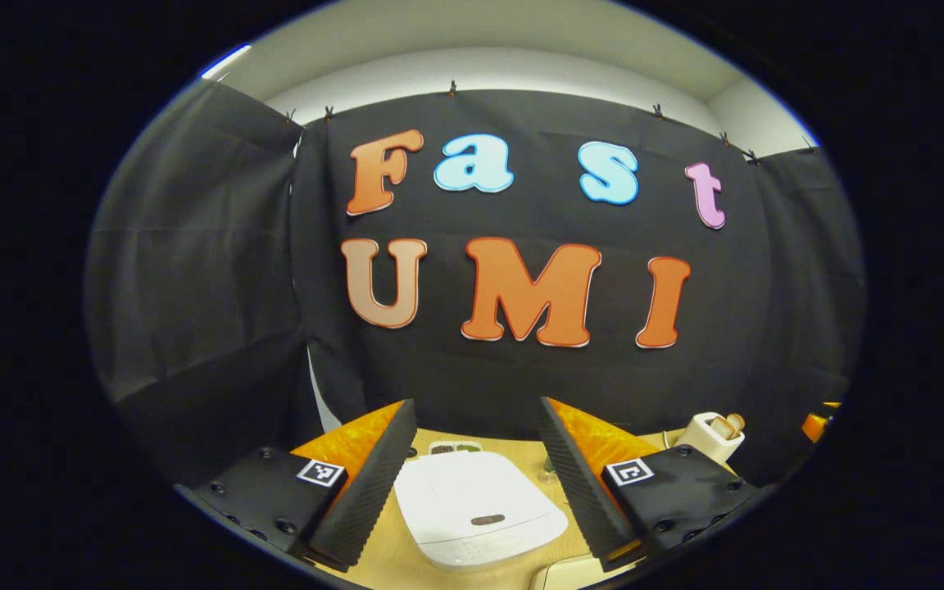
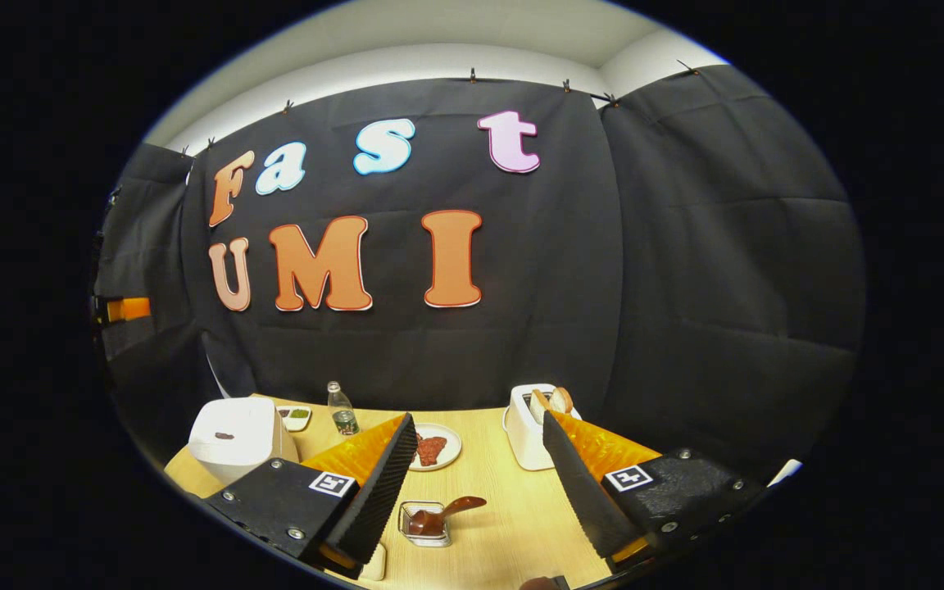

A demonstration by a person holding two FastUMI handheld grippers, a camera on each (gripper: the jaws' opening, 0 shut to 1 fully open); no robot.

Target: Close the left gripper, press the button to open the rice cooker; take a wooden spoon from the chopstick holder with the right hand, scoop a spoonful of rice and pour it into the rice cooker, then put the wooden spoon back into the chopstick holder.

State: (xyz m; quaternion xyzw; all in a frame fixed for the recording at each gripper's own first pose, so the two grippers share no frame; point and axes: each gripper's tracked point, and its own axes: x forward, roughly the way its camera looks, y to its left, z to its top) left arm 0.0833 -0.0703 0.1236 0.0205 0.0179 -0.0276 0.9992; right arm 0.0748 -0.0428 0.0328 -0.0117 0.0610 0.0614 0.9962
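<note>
Black cloth walls close in a pale wooden bench (image 2: 488,492). From the left gripper view, the left gripper (image 1: 476,475) hangs spread wide above the white rice cooker (image 1: 476,508), whose lid is down, framed between its fingers. From the right gripper view, the right gripper (image 2: 476,483) is also spread wide and holds nothing; below and between its fingers a small clear container (image 2: 427,524) holds a wooden spoon (image 2: 439,516). Farther back, a plate (image 2: 436,447) carries something reddish, and a white toaster (image 2: 531,430) has bread in its slots.
</note>
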